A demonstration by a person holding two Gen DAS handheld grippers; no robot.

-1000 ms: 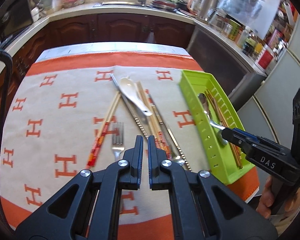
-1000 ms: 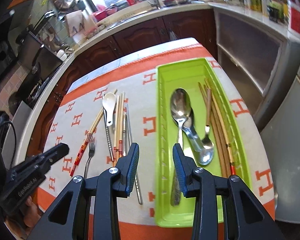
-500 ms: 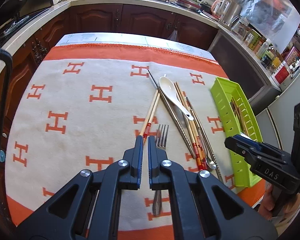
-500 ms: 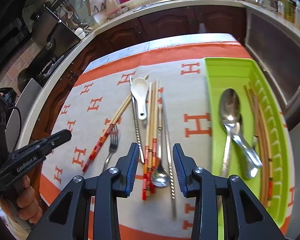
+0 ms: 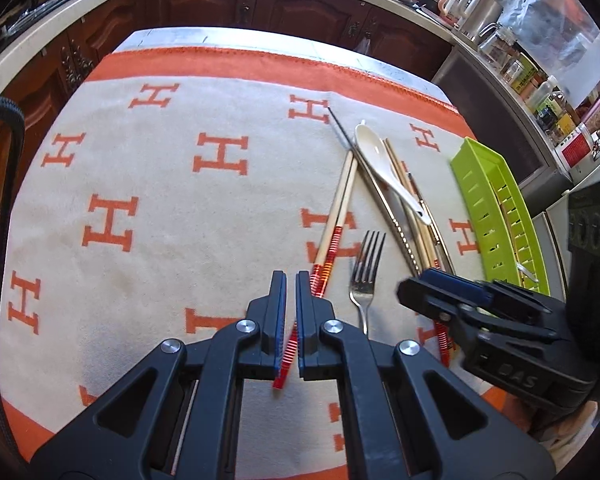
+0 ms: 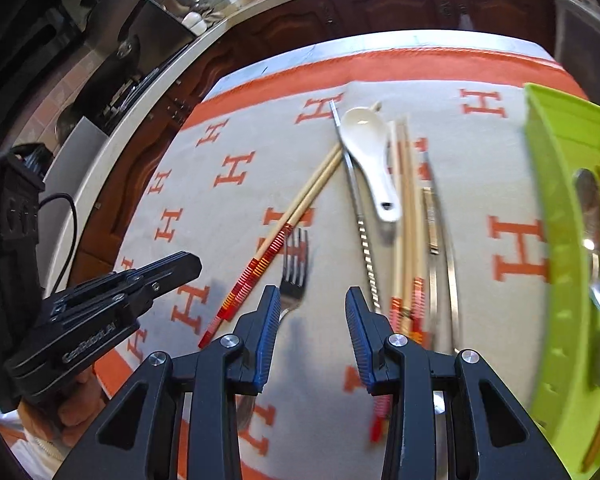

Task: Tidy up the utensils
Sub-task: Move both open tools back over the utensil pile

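Loose utensils lie on the orange-and-cream cloth [image 5: 220, 208]. Among them are a steel fork [image 5: 366, 264] [image 6: 294, 264], a white ceramic spoon [image 5: 380, 164] [image 6: 366, 148] and a red-ended chopstick pair [image 5: 338, 216] [image 6: 300, 204]. More chopsticks [image 6: 406, 220] and twisted metal sticks [image 6: 364, 224] lie alongside. My left gripper [image 5: 291, 280] [image 6: 192, 266] is shut and empty, hovering over the red chopstick ends. My right gripper [image 6: 312, 300] [image 5: 410, 290] stands open just above the fork's neck, with nothing pinched between its fingers. The green tray [image 5: 480, 192] [image 6: 556, 208] on the right holds a metal spoon [image 6: 588, 200] and chopsticks.
Dark wood cabinets [image 5: 300, 4] and a pale countertop ring the table on the far and left sides. Bottles and jars [image 5: 540, 84] crowd the right counter. A black cable [image 5: 4, 120] hangs at the left. A person's hand [image 6: 68, 408] holds the left gripper.
Both grippers have swung left and lower, away from the green tray. The right one now hovers over the fork instead of the tray. Neither pair of jaws has changed.
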